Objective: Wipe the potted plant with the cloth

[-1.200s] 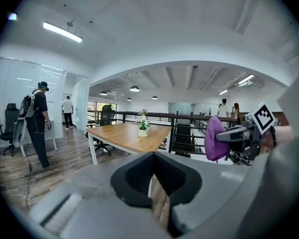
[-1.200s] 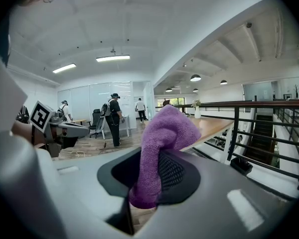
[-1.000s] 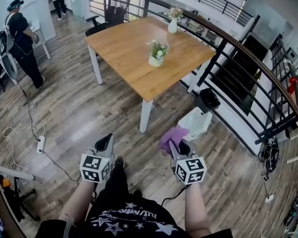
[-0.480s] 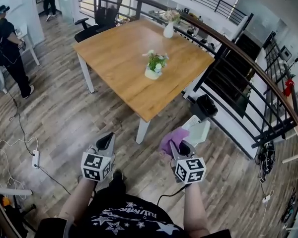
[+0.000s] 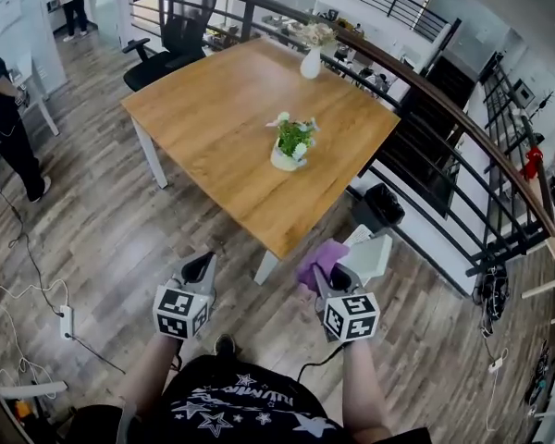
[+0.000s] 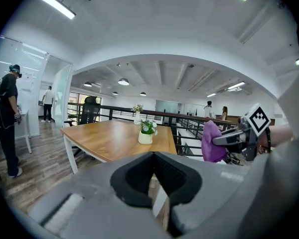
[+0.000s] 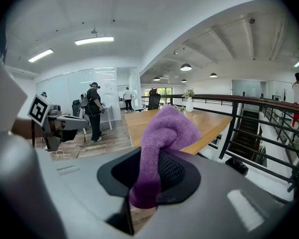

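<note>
Compared with a second ago, the wooden table (image 5: 213, 118) and the potted plant (image 5: 290, 146) lie lower and nearer in the head view, both grippers having been carried toward them over the plank floor (image 5: 102, 239). The potted plant, green leaves and pale blooms in a white pot, stands on the table toward its near right side, well apart from either gripper; a white vase of flowers (image 5: 311, 60) stands at the far edge. The left gripper (image 5: 200, 266) has its jaws pressed together with nothing between them. The right gripper (image 5: 318, 274) is clenched on a purple cloth (image 5: 324, 255), which bunches above the jaws. Each gripper carries a cube (image 5: 182, 311) printed with black-and-white square patterns. White lettering among stars on the person's black shirt (image 5: 236, 410) is too blurred to read.
</note>
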A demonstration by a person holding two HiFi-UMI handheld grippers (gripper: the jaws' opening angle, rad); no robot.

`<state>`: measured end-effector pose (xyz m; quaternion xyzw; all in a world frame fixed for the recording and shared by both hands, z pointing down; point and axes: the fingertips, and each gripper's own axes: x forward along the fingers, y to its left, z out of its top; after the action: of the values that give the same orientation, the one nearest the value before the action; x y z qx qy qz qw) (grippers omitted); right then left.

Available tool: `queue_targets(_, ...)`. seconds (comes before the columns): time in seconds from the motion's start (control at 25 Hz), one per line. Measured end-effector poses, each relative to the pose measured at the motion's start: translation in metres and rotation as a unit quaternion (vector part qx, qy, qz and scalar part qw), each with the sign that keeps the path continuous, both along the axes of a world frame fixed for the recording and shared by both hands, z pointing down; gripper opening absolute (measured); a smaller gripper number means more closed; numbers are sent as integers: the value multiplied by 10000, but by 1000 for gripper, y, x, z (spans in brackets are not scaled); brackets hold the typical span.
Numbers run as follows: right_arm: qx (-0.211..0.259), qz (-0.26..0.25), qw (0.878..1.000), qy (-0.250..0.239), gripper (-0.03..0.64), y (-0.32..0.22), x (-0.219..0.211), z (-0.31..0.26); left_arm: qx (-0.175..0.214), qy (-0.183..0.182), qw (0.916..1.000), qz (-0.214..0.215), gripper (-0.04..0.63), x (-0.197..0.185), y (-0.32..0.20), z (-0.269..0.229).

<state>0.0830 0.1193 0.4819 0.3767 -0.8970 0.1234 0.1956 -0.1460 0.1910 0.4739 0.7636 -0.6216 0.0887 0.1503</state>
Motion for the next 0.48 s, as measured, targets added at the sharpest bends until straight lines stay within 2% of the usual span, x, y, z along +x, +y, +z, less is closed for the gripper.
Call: queue_targets(0.48,-100,257,9993,263,86,-40,-42,13,-128,128,9986,492,0,-37,-55,18)
